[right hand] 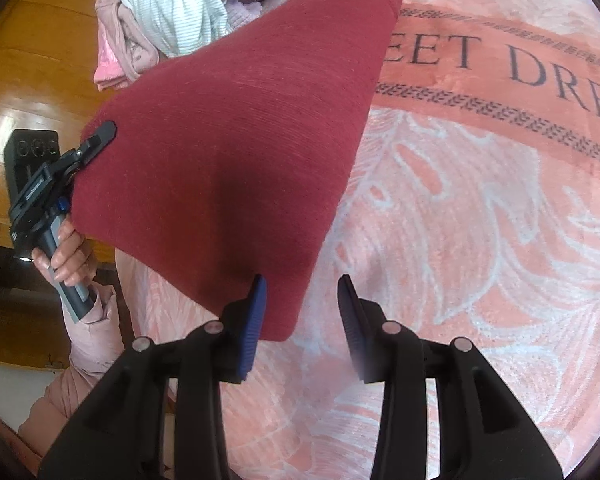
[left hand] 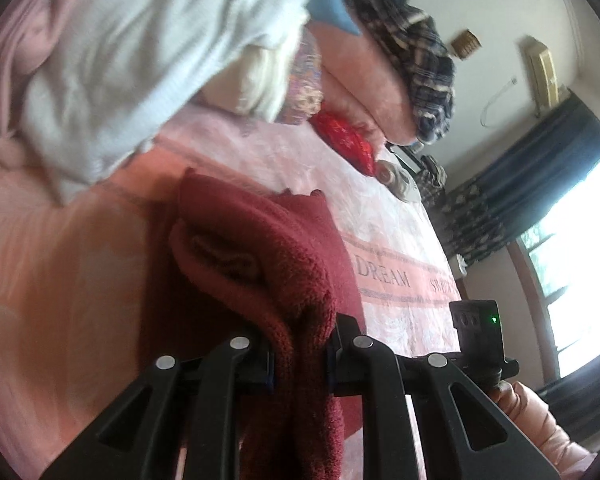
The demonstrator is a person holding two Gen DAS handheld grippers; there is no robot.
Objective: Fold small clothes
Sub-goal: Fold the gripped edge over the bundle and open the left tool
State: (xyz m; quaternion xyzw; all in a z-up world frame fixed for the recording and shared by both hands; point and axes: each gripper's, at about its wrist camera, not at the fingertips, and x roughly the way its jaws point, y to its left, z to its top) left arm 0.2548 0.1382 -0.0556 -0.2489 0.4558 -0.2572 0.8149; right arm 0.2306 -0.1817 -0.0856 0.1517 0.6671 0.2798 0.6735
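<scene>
Left gripper [left hand: 300, 354]: jaws pressed close together on the dark red knit garment [left hand: 268, 240]; the cloth bunches between the pads and hangs below them; in the right wrist view the same tool [right hand: 100, 136] pinches the garment's edge at the left side, with a hand [right hand: 66, 256] in a pink sleeve [right hand: 88, 344] on its handle

Right gripper [right hand: 300, 320]: jaws spread apart; blue-ribbed fingers [right hand: 254, 320] show on the left jaw; the lower corner of the garment lies just beside that left finger, whether touching I cannot tell; nothing is pressed between the pads; the bare bedspread shows through the gap

Red garment [right hand: 228, 152]: one piece; stretched in a wide sheet, lifted off the bed at the left-held edge, its far corner reaching toward the clothes pile at the top

Bedspread [right hand: 480, 220]: one; pink with a pale leaf pattern and a band of dark lettering; it lies under everything

Clothes pile [right hand: 168, 4]: at least three pieces in the right wrist view, one white ribbed, one dusty pink, one brighter pink; the count beyond that is unclear

Far end of bed, left wrist view: one plaid cloth [left hand: 412, 48] on top of a pink bundle [left hand: 364, 80]; one red patterned item [left hand: 348, 140] below it

Window side: one dark curtain [left hand: 540, 160] beside one bright window [left hand: 580, 260]
</scene>
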